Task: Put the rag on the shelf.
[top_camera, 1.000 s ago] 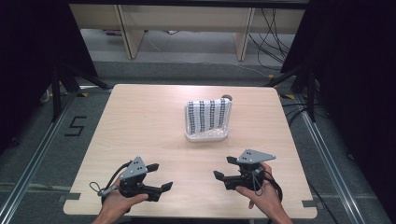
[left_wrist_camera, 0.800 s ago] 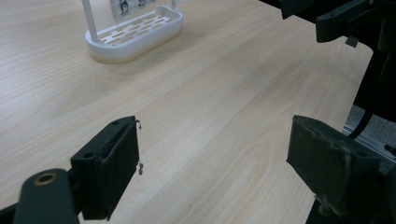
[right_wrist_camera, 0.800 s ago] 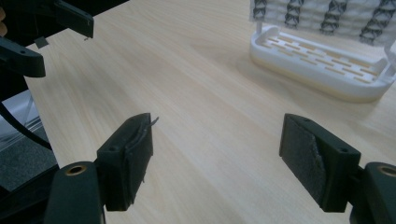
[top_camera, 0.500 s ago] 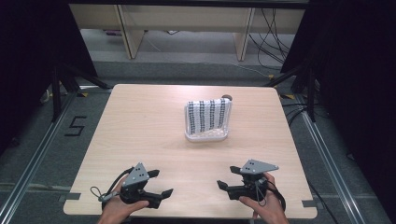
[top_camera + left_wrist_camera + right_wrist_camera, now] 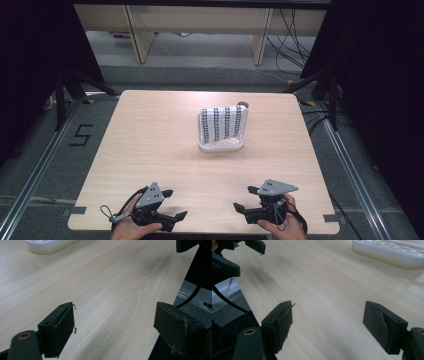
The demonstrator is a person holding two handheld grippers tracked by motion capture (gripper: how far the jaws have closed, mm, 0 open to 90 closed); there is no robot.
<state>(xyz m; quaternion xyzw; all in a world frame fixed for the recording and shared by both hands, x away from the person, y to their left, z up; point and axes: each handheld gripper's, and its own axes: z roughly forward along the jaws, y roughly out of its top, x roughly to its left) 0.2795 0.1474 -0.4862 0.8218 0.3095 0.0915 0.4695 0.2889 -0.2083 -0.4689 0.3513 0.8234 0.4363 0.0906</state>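
A white slotted tray (image 5: 221,146) stands near the middle of the wooden table (image 5: 150,135), with a black-and-white striped cloth (image 5: 223,125) upright in it. My left gripper (image 5: 175,204) rests near the table's front edge at the left, open and empty. My right gripper (image 5: 245,198) sits near the front edge at the right, also open with nothing between its jaws. In the left gripper view the gripper (image 5: 115,322) spans bare wood, with the tray (image 5: 47,245) far ahead. The right gripper (image 5: 328,320) likewise spans bare wood in its own view, the tray (image 5: 392,251) far off at the upper right.
A small brown round object (image 5: 243,104) peeks out behind the tray. Dark frame legs and cables stand on the grey floor around the table. Wooden furniture legs (image 5: 135,35) stand beyond the far edge. A "5" marking (image 5: 80,135) is on the floor at left.
Both grippers have drawn back toward the table's front edge. The tray and cloth have not moved.
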